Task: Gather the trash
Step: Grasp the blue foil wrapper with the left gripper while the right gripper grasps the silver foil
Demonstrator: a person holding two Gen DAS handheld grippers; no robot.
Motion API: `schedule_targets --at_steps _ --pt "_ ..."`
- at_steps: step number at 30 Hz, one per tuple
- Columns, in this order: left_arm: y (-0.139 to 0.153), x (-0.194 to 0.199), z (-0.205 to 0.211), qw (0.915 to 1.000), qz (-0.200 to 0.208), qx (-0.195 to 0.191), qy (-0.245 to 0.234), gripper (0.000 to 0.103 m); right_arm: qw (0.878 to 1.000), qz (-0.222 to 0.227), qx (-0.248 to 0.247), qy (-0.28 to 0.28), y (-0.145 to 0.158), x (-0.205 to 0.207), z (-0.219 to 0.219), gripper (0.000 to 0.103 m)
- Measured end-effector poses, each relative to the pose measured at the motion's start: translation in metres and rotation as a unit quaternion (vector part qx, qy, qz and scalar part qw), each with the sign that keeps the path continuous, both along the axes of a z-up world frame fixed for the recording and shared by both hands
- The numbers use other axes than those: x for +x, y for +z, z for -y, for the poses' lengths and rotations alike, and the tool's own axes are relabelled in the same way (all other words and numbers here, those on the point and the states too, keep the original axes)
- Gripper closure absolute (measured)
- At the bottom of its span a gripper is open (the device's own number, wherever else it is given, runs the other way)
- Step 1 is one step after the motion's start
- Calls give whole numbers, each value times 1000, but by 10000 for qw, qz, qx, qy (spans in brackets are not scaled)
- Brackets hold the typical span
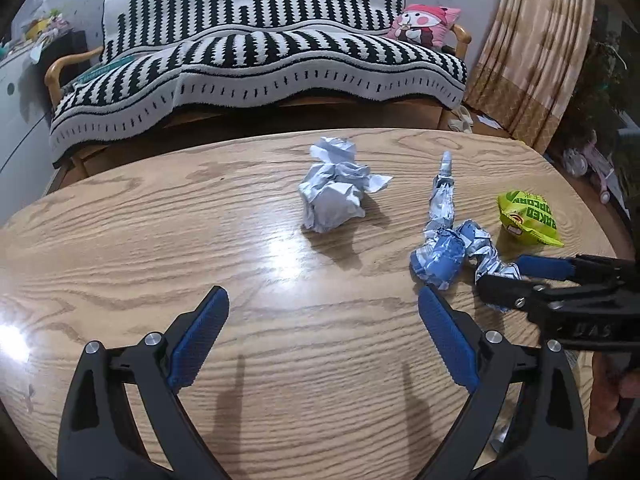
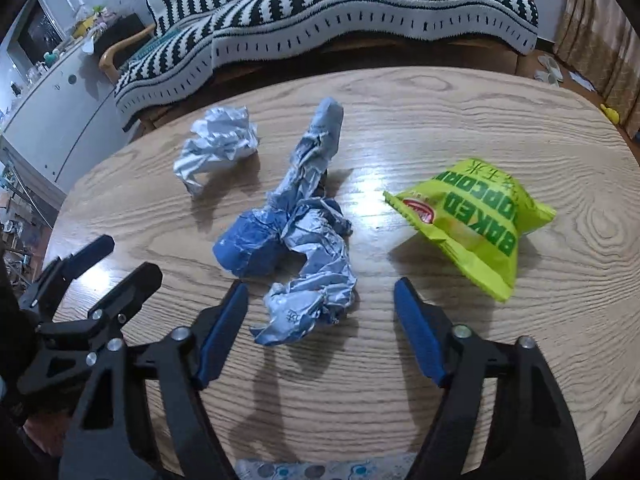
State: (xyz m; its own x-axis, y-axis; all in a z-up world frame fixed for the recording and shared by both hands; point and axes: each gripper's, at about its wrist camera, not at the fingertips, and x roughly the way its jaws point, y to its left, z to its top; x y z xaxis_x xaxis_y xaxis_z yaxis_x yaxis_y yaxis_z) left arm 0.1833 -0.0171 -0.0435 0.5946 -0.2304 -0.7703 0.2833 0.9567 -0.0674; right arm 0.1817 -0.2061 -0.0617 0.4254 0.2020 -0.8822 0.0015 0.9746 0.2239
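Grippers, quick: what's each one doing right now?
Left gripper: open, empty.
Right gripper: open around the crumpled foil wrapper, not gripping yet.

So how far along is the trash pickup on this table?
Nothing looks collected yet. Three pieces lie on the wooden table: a crumpled paper ball, a twisted blue and silver wrapper and a green popcorn bag. The right gripper straddles the wrapper's near end, not gripping. The left gripper is open over bare wood.

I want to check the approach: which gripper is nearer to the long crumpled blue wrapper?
Right. The right gripper has the near end of the long crumpled blue wrapper between its open jaws, not clamped. The left gripper stands beside it, over bare table.
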Motion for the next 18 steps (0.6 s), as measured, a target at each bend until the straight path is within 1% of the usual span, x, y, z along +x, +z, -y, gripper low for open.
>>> schedule_targets --at_steps 2,5,10,14,18 --pt "-2 3 4 10000 -17 9 1 10 9999 -71 100 7 -4 -1 2 66" --pt "-2 4 12 10000 -14 15 -23 10 10000 53 -20 46 3 -8 5 67" --pt "-1 6 36 9997 71 25 -229 10 9994 353 -54 -6 27 -34 22 67" --pt "-4 10 70 9988 99 67 -469 10 9988 488 -51 -70 39 -55 36 67" --pt "-13 15 96 9979 59 200 -612 11 9987 495 -89 -125 42 -74 51 67"
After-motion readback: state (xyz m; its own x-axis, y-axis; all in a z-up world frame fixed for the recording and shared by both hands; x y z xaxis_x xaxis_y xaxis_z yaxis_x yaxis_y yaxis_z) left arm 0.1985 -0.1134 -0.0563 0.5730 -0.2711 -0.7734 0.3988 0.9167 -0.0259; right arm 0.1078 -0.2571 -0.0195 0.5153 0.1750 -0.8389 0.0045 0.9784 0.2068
